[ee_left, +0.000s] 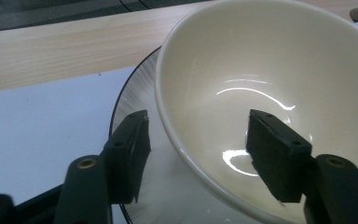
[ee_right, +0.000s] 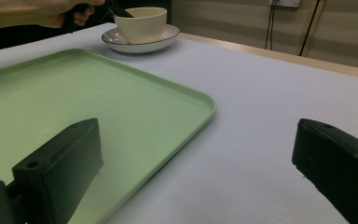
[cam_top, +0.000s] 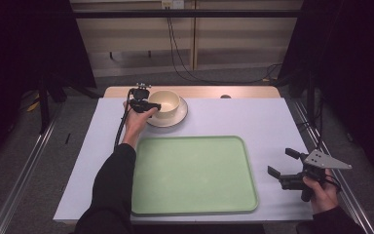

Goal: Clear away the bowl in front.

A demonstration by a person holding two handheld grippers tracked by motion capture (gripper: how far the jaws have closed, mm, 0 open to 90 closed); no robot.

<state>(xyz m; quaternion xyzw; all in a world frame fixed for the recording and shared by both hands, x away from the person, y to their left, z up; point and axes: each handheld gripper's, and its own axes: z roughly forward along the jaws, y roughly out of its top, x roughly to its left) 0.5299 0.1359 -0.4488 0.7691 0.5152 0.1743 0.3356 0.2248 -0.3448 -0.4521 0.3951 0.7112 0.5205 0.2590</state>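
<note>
Left tool [ee_left: 196,140] straddles the near wall of the cream bowl [ee_left: 270,93], one jaw inside, one outside, neither pad pressing yet. Bowl sits on a saucer [cam_top: 177,116] at the tabletop's [cam_top: 253,117] far edge. Right tool [cam_top: 288,167] rests wide beside the green tray [cam_top: 195,175], holding nothing.

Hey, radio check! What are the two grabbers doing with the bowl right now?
Left gripper straddles the bowl wall, one jaw inside, one outside, pads not pressing yet. Right gripper open, beside the green tray. Bowl sits on its saucer. Nothing blocking.
</note>
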